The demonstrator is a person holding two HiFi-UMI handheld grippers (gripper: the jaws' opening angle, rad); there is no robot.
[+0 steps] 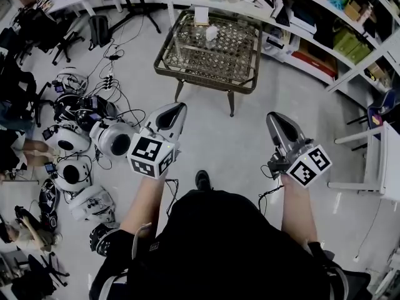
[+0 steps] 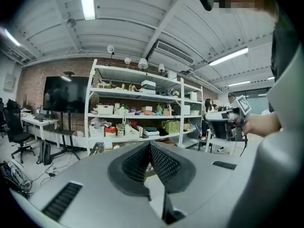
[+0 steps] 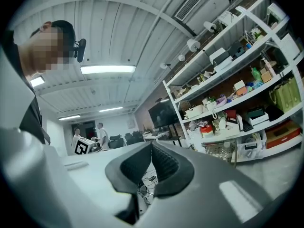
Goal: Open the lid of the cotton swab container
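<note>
A small pale container [image 1: 211, 32], probably the cotton swab container, stands on a wire-mesh side table [image 1: 187, 74] about a metre ahead of me. Both grippers hang in the air well short of the table, pointing towards it. In the head view my left gripper [image 1: 177, 110] is shut with nothing in it, and so is my right gripper [image 1: 274, 119]. In the left gripper view the left gripper [image 2: 150, 148] has its dark pads pressed together. The right gripper view shows the right gripper [image 3: 152, 151] closed the same way. Neither touches anything.
A white card [image 1: 201, 15] stands on the table behind the container. Long shelves [image 1: 325, 30] full of boxes run along the right and back. Round white devices and cables [image 1: 81, 142] lie on the floor to the left. A white table [image 1: 384, 161] stands at the right.
</note>
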